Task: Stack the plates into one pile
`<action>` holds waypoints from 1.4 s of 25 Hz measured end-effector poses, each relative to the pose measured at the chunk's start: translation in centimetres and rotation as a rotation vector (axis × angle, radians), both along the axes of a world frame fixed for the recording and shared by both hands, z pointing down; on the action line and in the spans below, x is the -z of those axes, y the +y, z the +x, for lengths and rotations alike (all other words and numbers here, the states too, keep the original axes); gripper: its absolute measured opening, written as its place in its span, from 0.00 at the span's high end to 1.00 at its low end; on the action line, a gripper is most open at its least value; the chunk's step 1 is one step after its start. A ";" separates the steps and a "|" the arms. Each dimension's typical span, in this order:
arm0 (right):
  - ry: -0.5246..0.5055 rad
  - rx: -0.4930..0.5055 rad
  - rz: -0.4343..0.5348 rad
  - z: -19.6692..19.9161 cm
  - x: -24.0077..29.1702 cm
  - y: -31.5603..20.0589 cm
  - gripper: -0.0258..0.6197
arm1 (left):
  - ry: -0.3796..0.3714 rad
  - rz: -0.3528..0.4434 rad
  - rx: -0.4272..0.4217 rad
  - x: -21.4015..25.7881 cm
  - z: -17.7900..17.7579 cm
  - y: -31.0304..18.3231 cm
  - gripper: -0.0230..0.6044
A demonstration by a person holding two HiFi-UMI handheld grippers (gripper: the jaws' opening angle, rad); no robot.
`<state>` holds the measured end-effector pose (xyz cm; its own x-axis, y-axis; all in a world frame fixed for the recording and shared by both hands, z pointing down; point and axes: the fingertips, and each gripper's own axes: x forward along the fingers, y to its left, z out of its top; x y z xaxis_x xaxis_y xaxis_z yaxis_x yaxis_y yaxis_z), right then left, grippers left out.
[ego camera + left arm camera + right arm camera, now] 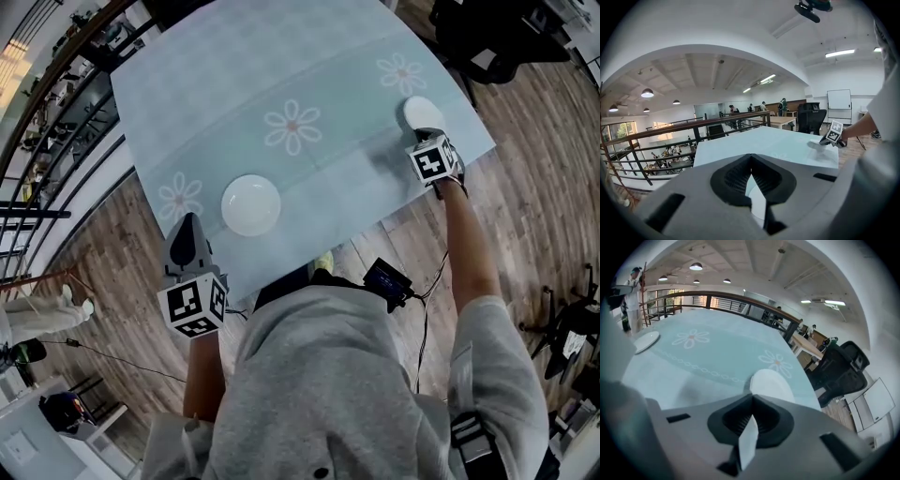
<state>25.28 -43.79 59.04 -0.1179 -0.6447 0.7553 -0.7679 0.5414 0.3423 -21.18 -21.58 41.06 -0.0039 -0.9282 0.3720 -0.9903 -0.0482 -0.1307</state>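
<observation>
Table (309, 56) fills most of what we see, spread with a pale blue cloth printed with daisies. On it are two white plates, well apart. The left-hand plate (251, 205) lies flat near our edge of the table. The right-hand plate (419, 110) sits close to the table's right edge, beside a daisy.

The right gripper (428, 133) is clenched on the near rim of the right-hand plate, and its own view shows a thin white sliver of rim pinched between the pads. The left gripper (188, 230) hangs just off the table edge, near the left-hand plate, with its jaws pressed together on nothing.

We judge the pile not yet begun, with the carry across to the left-hand plate about to start.

The bite worries us, because it takes only a narrow strip of rim on one side. The plate's weight hangs beyond the pads, so it could pivot and slide out. A dipping far edge might catch the cloth and drag it. Landing off-centre could knock the waiting plate or leave the pile crooked.
</observation>
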 end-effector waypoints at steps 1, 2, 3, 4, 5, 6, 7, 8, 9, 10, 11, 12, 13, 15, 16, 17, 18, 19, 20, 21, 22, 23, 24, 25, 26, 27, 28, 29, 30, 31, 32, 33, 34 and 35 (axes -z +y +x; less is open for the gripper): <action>-0.004 0.008 0.025 -0.3 0.9 0.1 0.92 | 0.001 0.005 0.002 0.1 0.0 0.3 0.93; -0.009 0.020 0.044 -0.7 1.6 0.3 0.92 | 0.002 0.010 0.004 0.1 0.0 0.5 0.93; -0.018 0.032 0.061 -1.1 2.3 0.5 0.92 | 0.003 0.014 0.005 0.1 0.0 0.9 0.93; -0.030 0.044 0.078 -1.5 3.0 0.6 0.92 | 0.005 0.019 0.008 0.1 -0.1 1.1 0.93; -0.041 0.059 0.096 -2.1 3.8 0.7 0.92 | 0.008 0.024 0.012 0.1 -0.1 1.4 0.93; -0.051 0.075 0.115 -2.7 4.7 0.8 0.92 | 0.011 0.029 0.016 0.2 -0.1 1.5 0.93; -0.061 0.091 0.132 -3.4 5.5 0.8 0.92 | 0.013 0.033 0.019 0.3 -0.1 1.6 0.93; -0.076 0.107 0.148 -4.1 6.1 0.8 0.92 | 0.016 0.037 0.022 0.4 -0.1 1.6 0.93; -0.093 0.123 0.160 -4.9 6.7 1.0 0.92 | 0.018 0.040 0.024 0.4 -0.1 1.7 0.93; -0.105 0.144 0.172 -5.8 7.3 1.2 0.92 | 0.020 0.041 0.026 0.3 -0.2 1.9 0.93; -0.108 0.169 0.183 -6.7 7.9 1.6 0.92 | 0.022 0.042 0.028 0.3 -0.4 2.1 0.93; -0.107 0.196 0.195 -7.7 8.5 2.1 0.92 | 0.022 0.043 0.028 0.2 -0.6 2.4 0.93; -0.107 0.221 0.207 -8.8 9.0 2.5 0.92 | 0.022 0.046 0.029 0.3 -0.8 2.5 0.93; -0.110 0.267 0.226 -10.8 10.0 3.5 0.92 | 0.024 0.050 0.030 0.4 -1.2 2.9 0.93; -0.110 0.292 0.233 -11.8 10.4 4.0 0.92 | 0.025 0.053 0.031 0.5 -1.3 3.1 0.93; -0.112 0.316 0.241 -12.8 10.9 4.6 0.92 | 0.026 0.056 0.031 0.6 -1.5 3.3 0.93; -0.115 0.340 0.248 -13.9 11.3 5.1 0.92 | 0.026 0.060 0.032 0.7 -1.8 3.5 0.93; -0.122 0.362 0.256 -15.0 11.7 5.7 0.92 | 0.027 0.065 0.033 0.8 -2.0 3.7 0.93; -0.130 0.383 0.263 -16.1 12.0 6.4 0.92 | 0.028 0.068 0.034 0.8 -2.3 4.1 0.93; -0.138 0.401 0.269 -17.2 12.3 7.1 0.92 | 0.030 0.071 0.035 0.8 -2.5 4.5 0.93; -0.142 0.420 0.274 -18.2 12.5 7.9 0.92 | 0.033 0.072 0.037 0.8 -2.7 5.1 0.93; -0.140 0.440 0.279 -19.3 12.8 8.8 0.92 | 0.036 0.072 0.039 0.8 -3.0 5.7 0.93; -0.137 0.462 0.284 -20.4 13.1 9.7 0.92 | 0.038 0.072 0.042 0.9 -3.4 6.4 0.93; -0.133 0.484 0.287 -21.6 13.3 10.7 0.92 | 0.040 0.072 0.045 1.0 -4.0 7.2 0.93; -0.131 0.505 0.289 -23.0 13.5 11.6 0.92 | 0.043 0.071 0.051 1.0 -4.6 7.9 0.93; -0.127 0.527 0.291 -24.4 13.5 12.5 0.92 | 0.046 0.069 0.058 1.0 -5.4 8.6 0.93; -0.121 0.548 0.291 -25.7 13.5 13.3 0.92 | 0.049 0.067 0.065 1.0 -6.1 9.3 0.93; -0.113 0.567 0.289 -27.0 13.3 14.1 0.92 | 0.052 0.066 0.071 1.0 -6.8 10.1 0.93; -0.106 0.586 0.285 -28.1 13.0 15.0 0.92 | 0.053 0.065 0.076 1.0 -7.5 10.8 0.93; -0.098 0.605 0.281 -29.1 12.6 15.9 0.92 | 0.053 0.066 0.081 1.0 -8.1 11.5 0.93; -0.090 0.623 0.278 -30.1 12.3 16.7 0.92 | 0.052 0.067 0.086 1.0 -8.7 12.1 0.93; -0.084 0.640 0.277 -31.0 12.1 17.3 0.92 | 0.053 0.068 0.093 0.9 -9.3 12.6 0.93; -0.080 0.654 0.277 -31.8 12.0 17.9 0.92 | 0.056 0.068 0.099 0.9 -9.9 13.1 0.93; -0.078 0.666 0.275 -32.6 12.0 18.4 0.92 | 0.060 0.067 0.104 0.8 -10.3 13.6 0.93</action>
<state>-7.28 -25.37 47.06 -0.5987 -0.5829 0.5493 -0.3324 0.8048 0.4917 -31.48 -7.93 40.27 -0.0814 -0.9466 0.3121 -0.9956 0.0624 -0.0702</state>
